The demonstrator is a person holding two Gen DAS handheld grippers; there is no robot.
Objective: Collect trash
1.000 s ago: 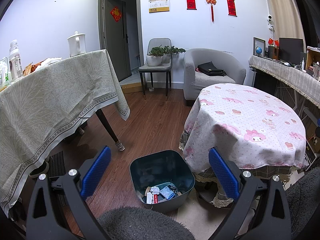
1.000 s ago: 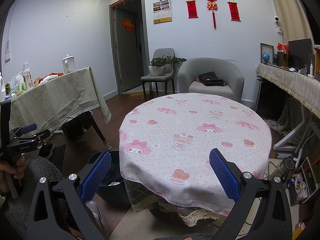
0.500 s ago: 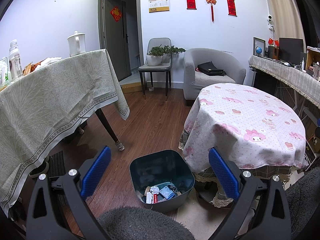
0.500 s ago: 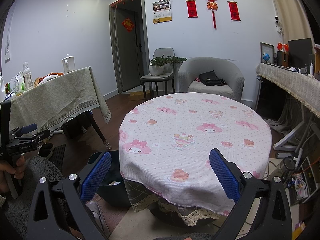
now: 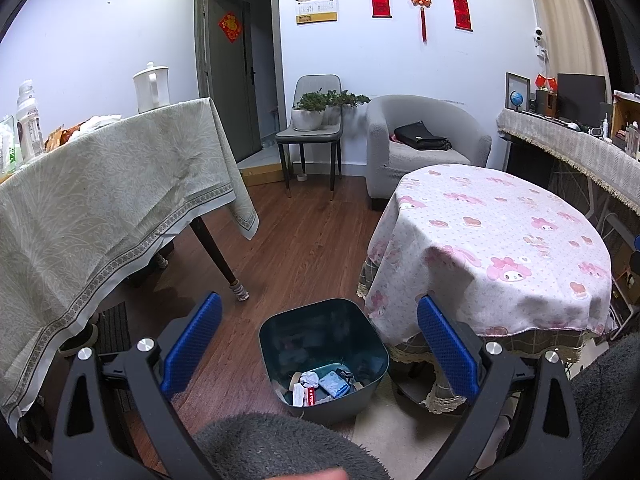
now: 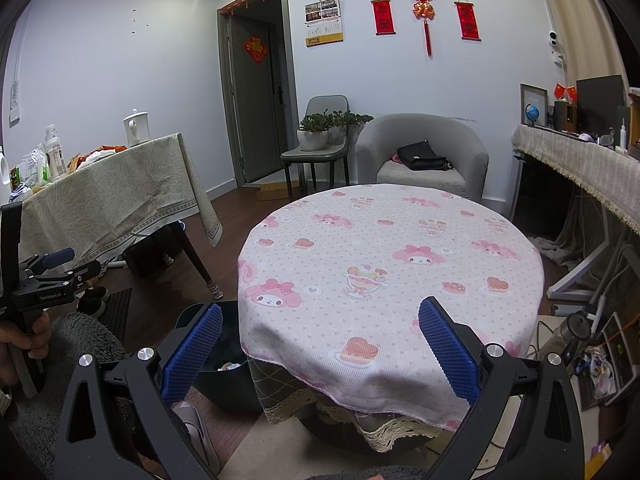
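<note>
A dark teal trash bin stands on the wood floor beside the round table; crumpled paper and small packets lie in its bottom. My left gripper hangs open above the bin with nothing between its blue pads. In the right wrist view the bin shows partly behind the left finger, at the table's edge. My right gripper is open and empty over the near edge of the round table with its pink cartoon cloth. The left gripper shows at the far left, held by a hand.
A long table under a beige cloth stands left, with bottles, a white kettle and packets on top. A grey armchair with a black bag and a chair with potted plants stand at the back. A cluttered counter runs along the right.
</note>
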